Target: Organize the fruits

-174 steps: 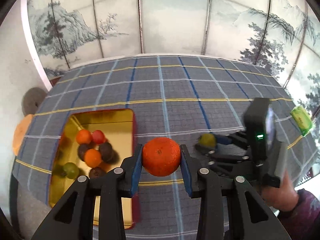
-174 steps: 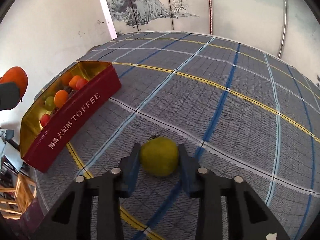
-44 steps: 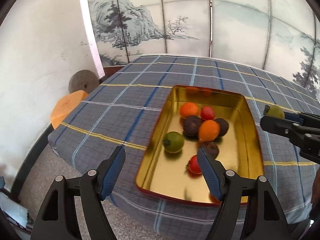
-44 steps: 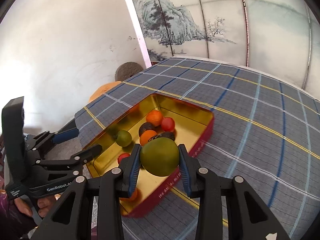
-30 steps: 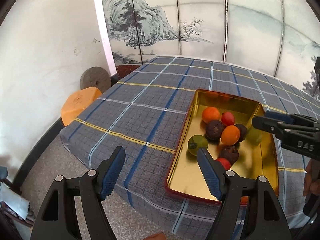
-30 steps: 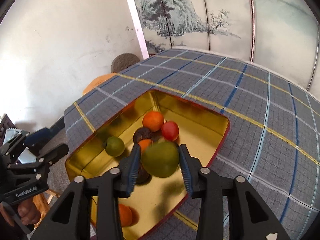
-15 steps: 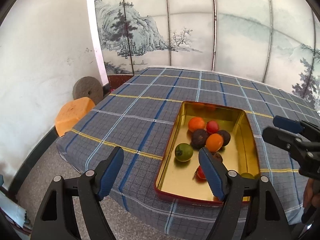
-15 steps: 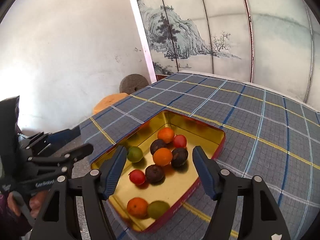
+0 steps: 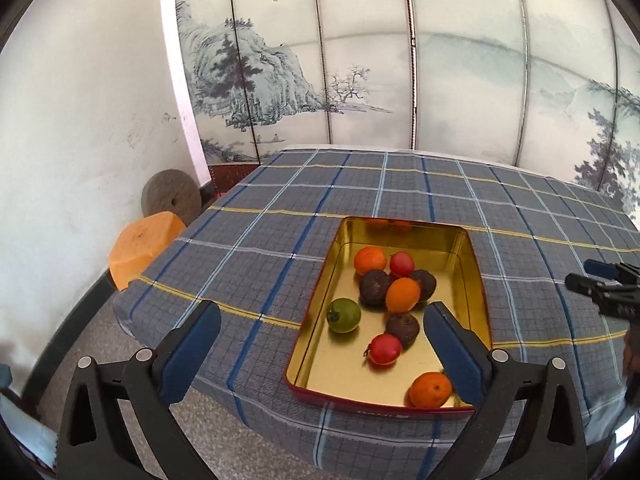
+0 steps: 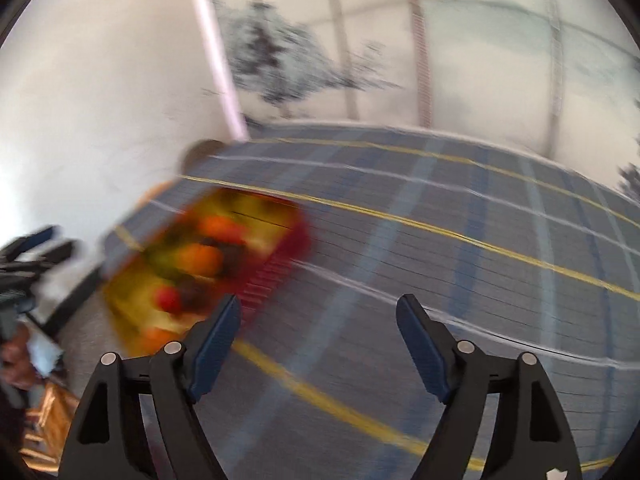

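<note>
A lived-in room of a home.
A folding screen [image 9: 360, 60] painted with ink landscapes and calligraphy backs a worktop under a plaid cloth [image 9: 400, 184]; a millstone [image 9: 171, 199] leans against scuffed whitewashed wall [image 9: 80, 120].

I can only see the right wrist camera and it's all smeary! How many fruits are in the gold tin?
Observer: Nine show in the tin from the left wrist view. A gripper finger may hide more.
Operator: Is there a green one?
Observer: Yes, one green fruit, lying apart from the others near the tin's left wall.
Operator: Is the other grabber holding anything?
Observer: No. The left gripper is empty, and its jaws have just been opening wide.
</note>
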Tool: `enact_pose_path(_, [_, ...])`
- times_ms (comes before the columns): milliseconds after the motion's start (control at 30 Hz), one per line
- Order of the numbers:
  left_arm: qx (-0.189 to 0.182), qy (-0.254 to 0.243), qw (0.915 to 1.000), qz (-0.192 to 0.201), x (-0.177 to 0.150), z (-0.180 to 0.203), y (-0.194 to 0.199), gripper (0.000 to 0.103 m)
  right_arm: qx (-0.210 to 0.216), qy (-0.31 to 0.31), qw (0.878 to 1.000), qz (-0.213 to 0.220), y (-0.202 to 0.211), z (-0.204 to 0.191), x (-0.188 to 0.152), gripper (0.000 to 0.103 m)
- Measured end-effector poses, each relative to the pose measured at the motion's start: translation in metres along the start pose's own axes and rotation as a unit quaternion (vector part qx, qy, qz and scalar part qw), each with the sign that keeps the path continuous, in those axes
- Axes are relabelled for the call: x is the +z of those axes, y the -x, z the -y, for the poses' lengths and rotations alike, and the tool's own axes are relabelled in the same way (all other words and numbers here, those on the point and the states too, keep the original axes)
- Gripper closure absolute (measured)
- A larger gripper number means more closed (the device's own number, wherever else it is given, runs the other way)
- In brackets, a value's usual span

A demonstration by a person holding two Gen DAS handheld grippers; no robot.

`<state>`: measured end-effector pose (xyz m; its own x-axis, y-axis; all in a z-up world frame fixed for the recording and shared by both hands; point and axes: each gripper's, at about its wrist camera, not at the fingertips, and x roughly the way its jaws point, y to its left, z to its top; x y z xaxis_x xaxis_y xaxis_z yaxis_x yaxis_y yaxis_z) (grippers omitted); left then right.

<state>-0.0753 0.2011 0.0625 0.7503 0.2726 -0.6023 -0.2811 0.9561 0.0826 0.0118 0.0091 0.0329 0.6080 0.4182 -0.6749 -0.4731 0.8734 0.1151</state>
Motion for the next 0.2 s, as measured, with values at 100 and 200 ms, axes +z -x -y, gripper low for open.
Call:
enact_pose_path(100, [-0.006, 0.0, 0.9998, -0.017, 0.004, 0.005, -0.002, 0.0, -0.072, -0.02, 0.997, -0.03, -0.01, 0.06, -0.007, 0.023])
enact_pose_path(200, [-0.004, -0.002, 0.9996, -0.03, 0.008, 0.011, -0.002, 0.0, -0.123, -0.06, 0.989, -0.061, -0.016, 0.123, -0.016, 0.022])
